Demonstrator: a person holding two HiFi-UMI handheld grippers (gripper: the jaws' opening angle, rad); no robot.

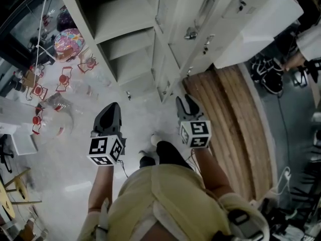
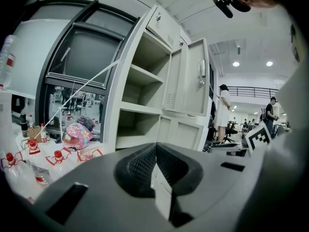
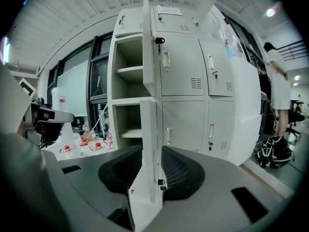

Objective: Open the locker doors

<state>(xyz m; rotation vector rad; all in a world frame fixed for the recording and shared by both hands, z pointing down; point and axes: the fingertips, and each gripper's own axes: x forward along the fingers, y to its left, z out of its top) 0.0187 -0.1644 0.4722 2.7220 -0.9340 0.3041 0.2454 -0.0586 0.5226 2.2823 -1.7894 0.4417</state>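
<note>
Left gripper [image 1: 113,107] abreast of right gripper [image 1: 185,100]

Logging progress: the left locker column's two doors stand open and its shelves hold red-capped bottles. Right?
Not quite: the shelves are bare, as the right gripper view shows. The upper door and lower door do stand open; the red-capped bottles sit outside, left of the lockers.

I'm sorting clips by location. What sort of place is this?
Probably an office or lab workroom: a bank of grey metal lockers, an office chair beside a standing person, and a large window.
</note>
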